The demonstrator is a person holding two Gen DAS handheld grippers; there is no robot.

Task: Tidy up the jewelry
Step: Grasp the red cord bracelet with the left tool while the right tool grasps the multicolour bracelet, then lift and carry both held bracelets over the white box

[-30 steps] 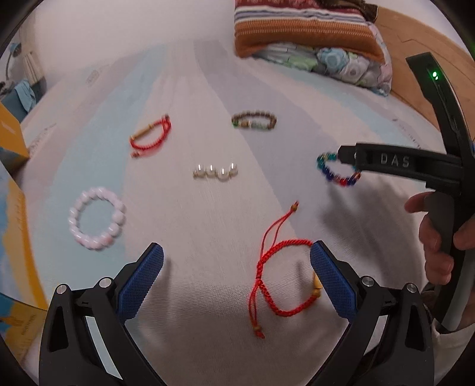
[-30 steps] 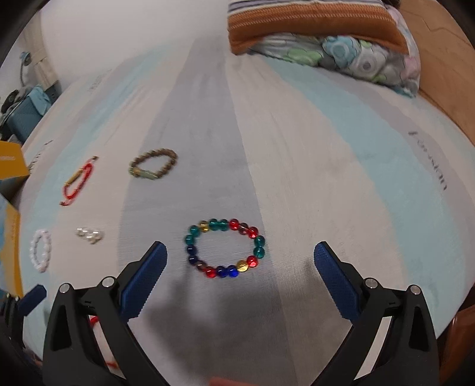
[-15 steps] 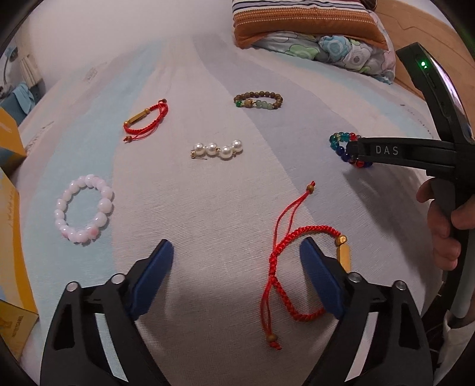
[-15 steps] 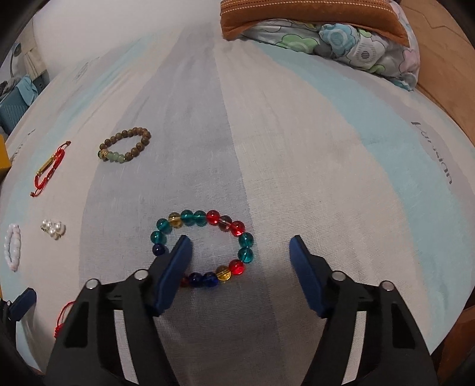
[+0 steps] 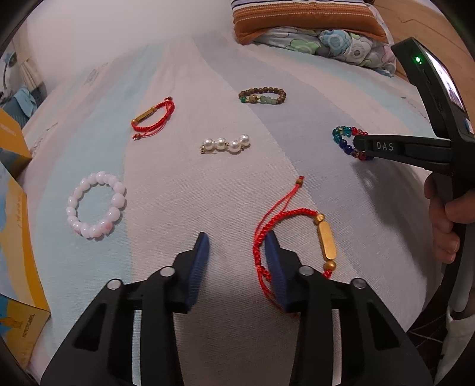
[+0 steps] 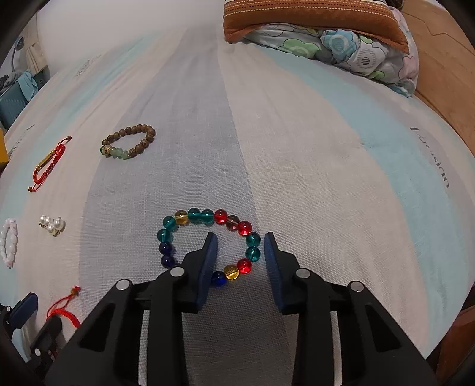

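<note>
Several pieces of jewelry lie on a striped bedsheet. My left gripper (image 5: 236,245) is partly closed, its right finger inside the loop of a red cord bracelet with a gold bar (image 5: 326,240); the cord's left side lies between the fingers. My right gripper (image 6: 240,246) is partly closed around the right side of a multicoloured glass bead bracelet (image 6: 190,216), left finger inside the loop. The bead bracelet also shows in the left wrist view (image 5: 341,139), partly behind the right gripper.
A pink bead bracelet (image 5: 95,205), a pearl clip (image 5: 225,144), a second red cord bracelet (image 5: 153,118) and a brown bead bracelet (image 5: 262,95) lie further off. Pillows (image 5: 311,26) are at the back. A yellow box (image 5: 17,237) stands at left.
Both grippers have narrowed from wide open and lowered onto their bracelets, the left onto the red cord bracelet, the right onto the coloured bead bracelet.
</note>
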